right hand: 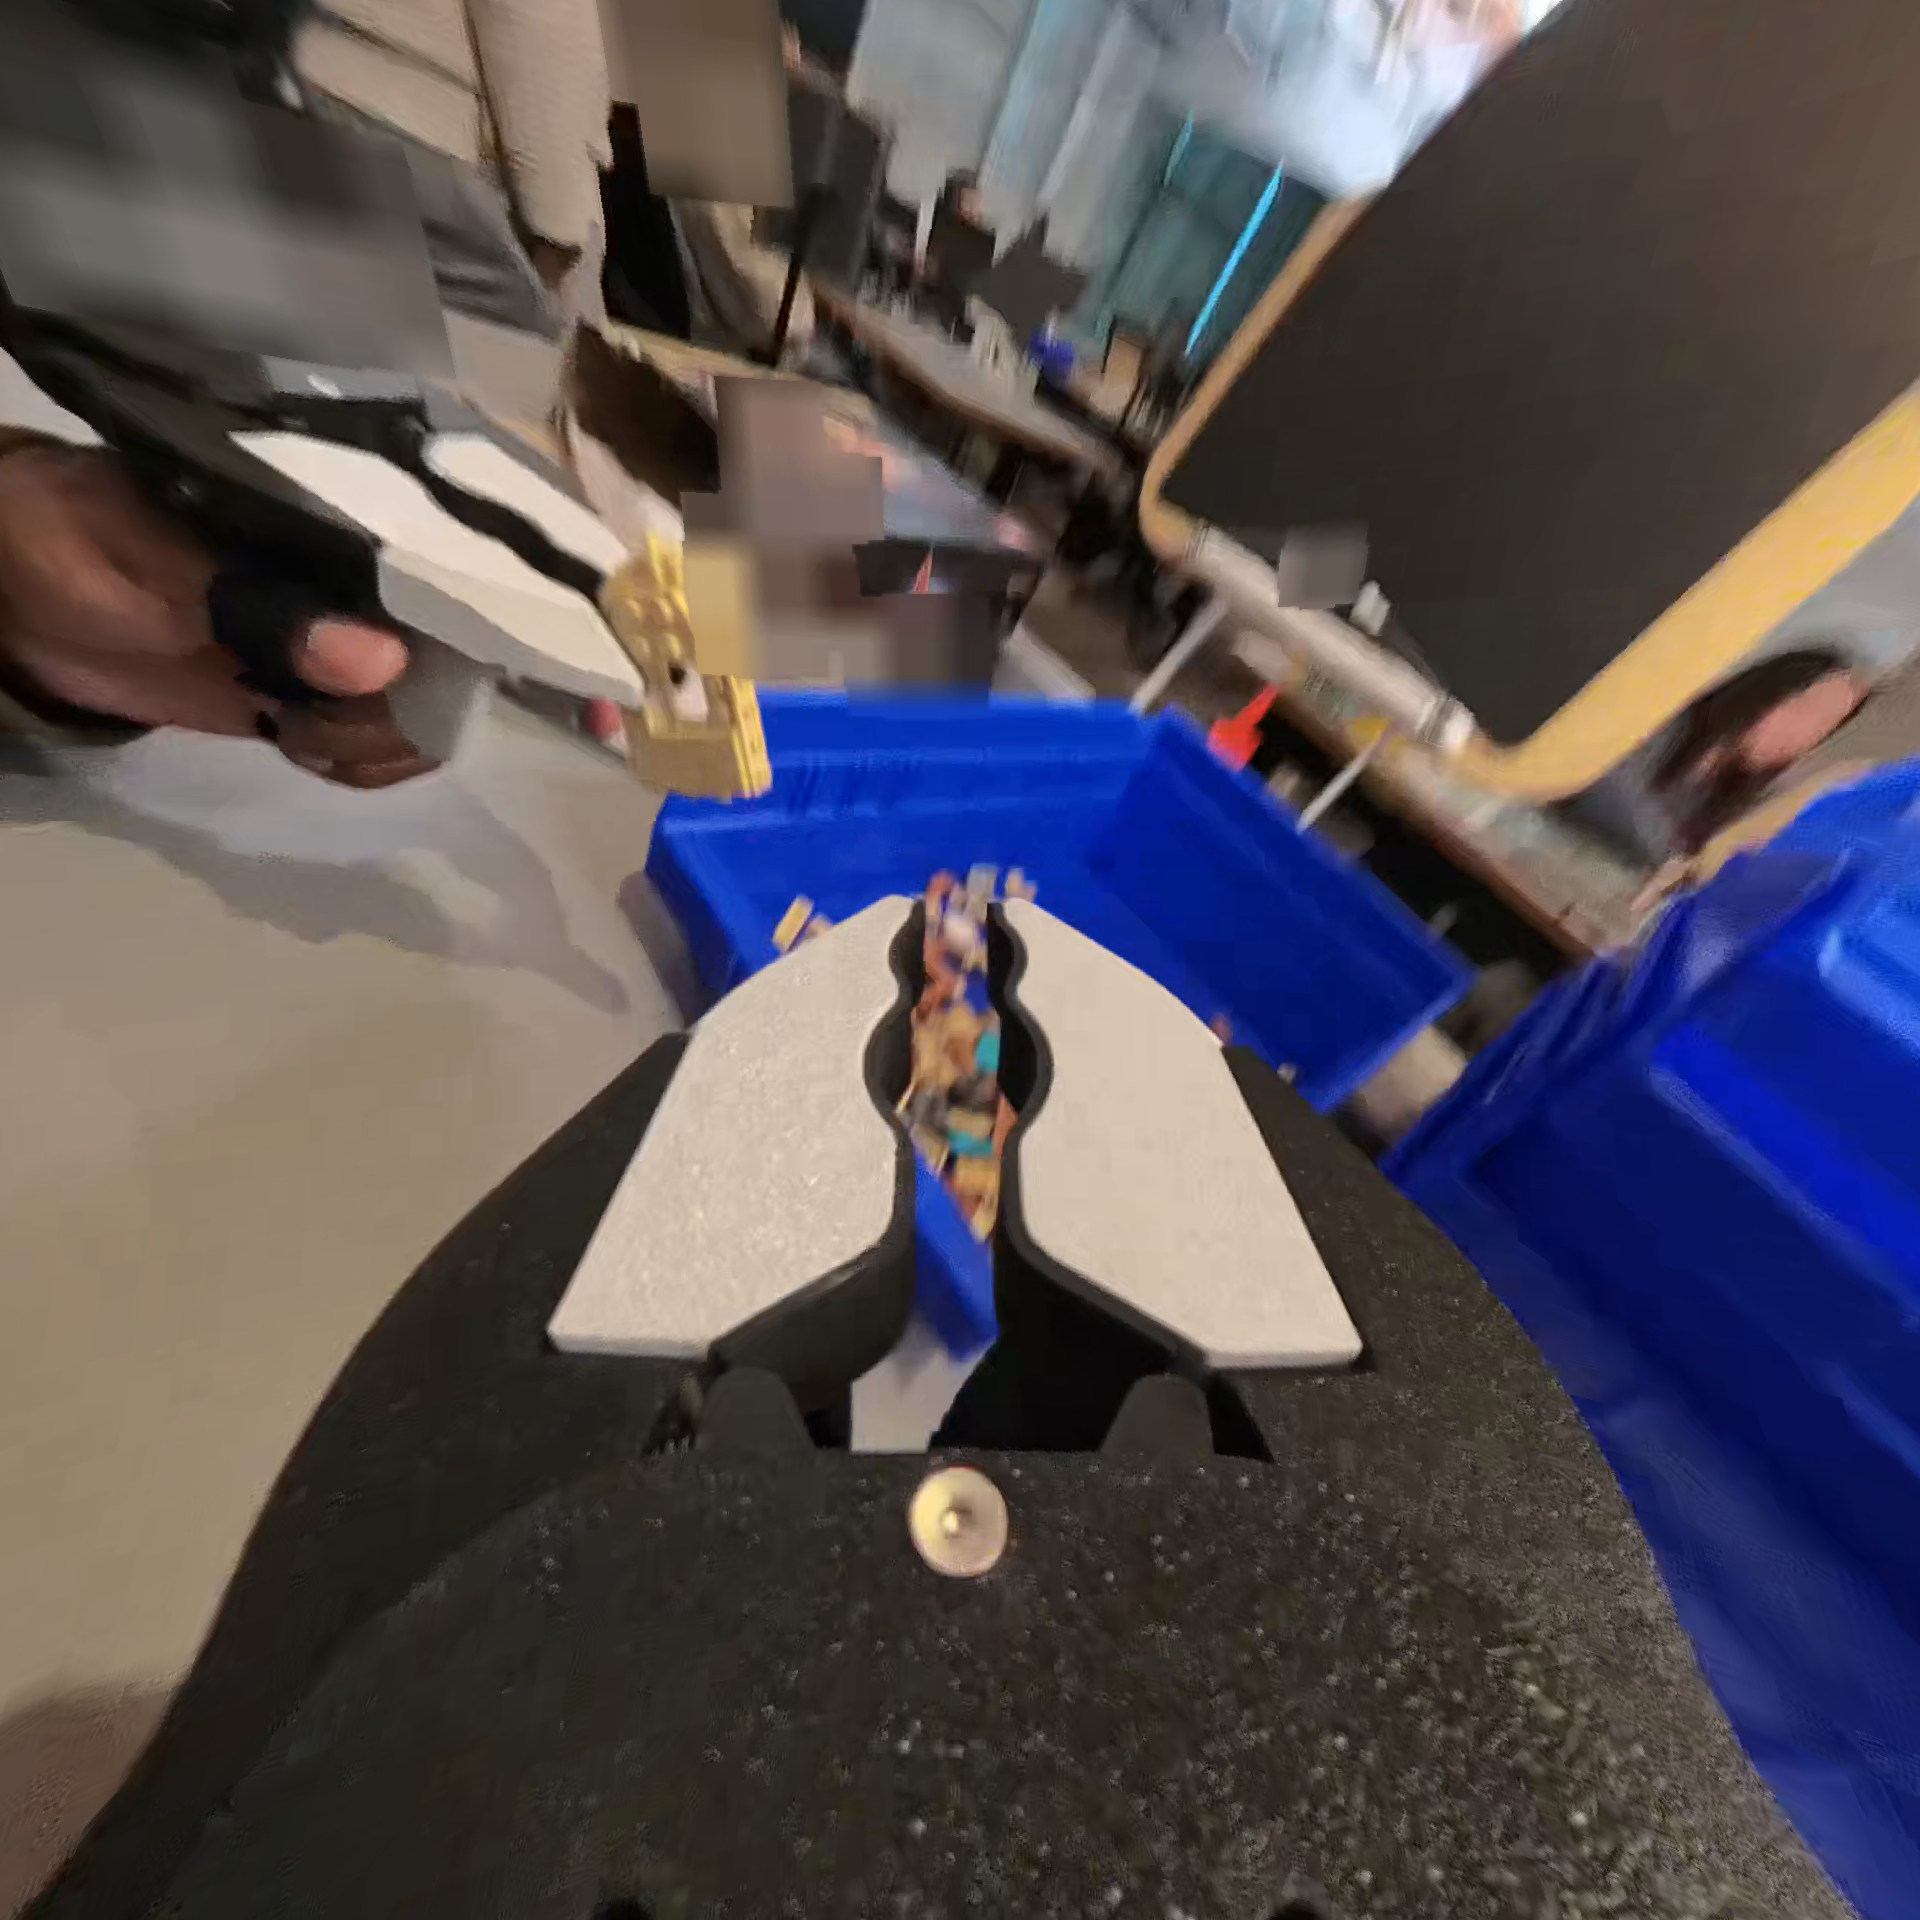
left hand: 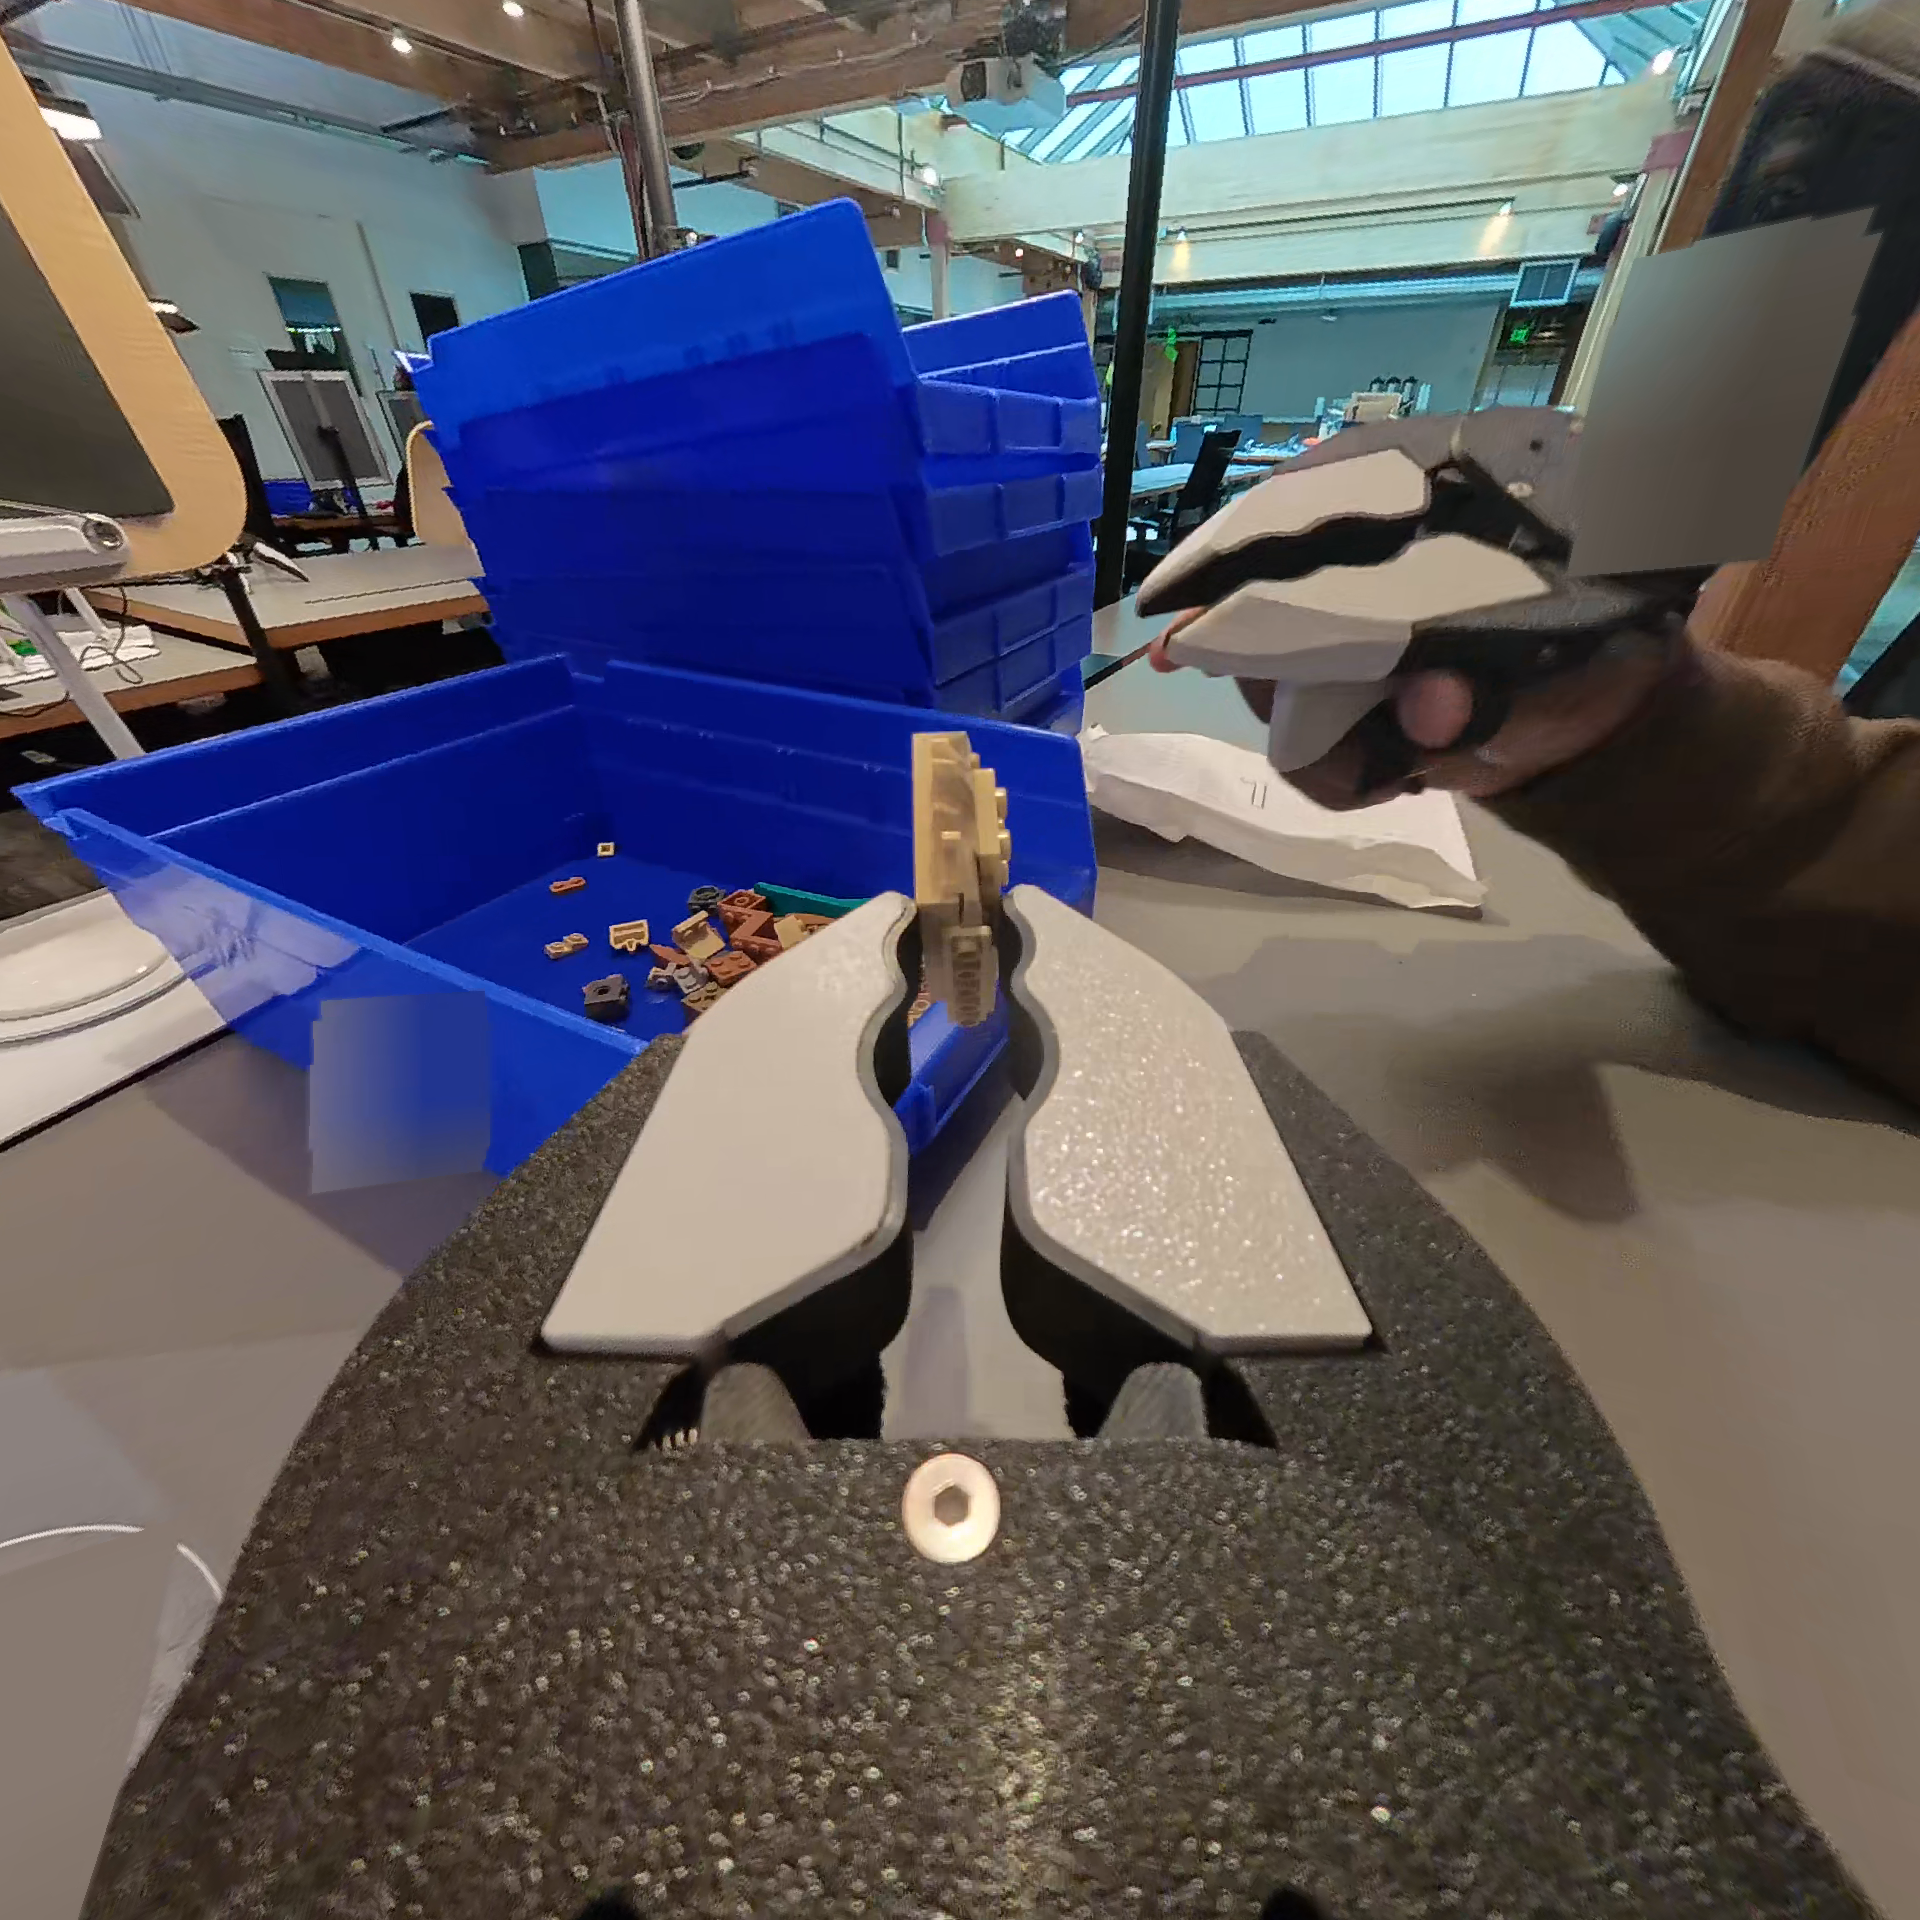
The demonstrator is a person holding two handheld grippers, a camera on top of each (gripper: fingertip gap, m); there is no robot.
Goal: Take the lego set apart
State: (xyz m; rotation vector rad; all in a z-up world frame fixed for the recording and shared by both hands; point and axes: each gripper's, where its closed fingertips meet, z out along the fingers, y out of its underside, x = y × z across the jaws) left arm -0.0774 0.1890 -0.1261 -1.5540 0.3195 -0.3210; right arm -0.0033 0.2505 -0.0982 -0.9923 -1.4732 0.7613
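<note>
Fingers (left hand: 831,966) of left gripper (left hand: 958,925) clamped on tan brick assembly (left hand: 956,831), long axis upright, over near-right corner of blue bin (left hand: 312,904). Right gripper (right hand: 954,914) fingers nearly together, nothing visibly held, above bin's loose bricks (left hand: 665,951). Bench (left hand: 1455,1195) under bin.

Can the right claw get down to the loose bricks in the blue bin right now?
Probably yes: the right claw hangs above the open blue bin, the loose bricks lie uncovered, and nothing blocks the way.
</note>
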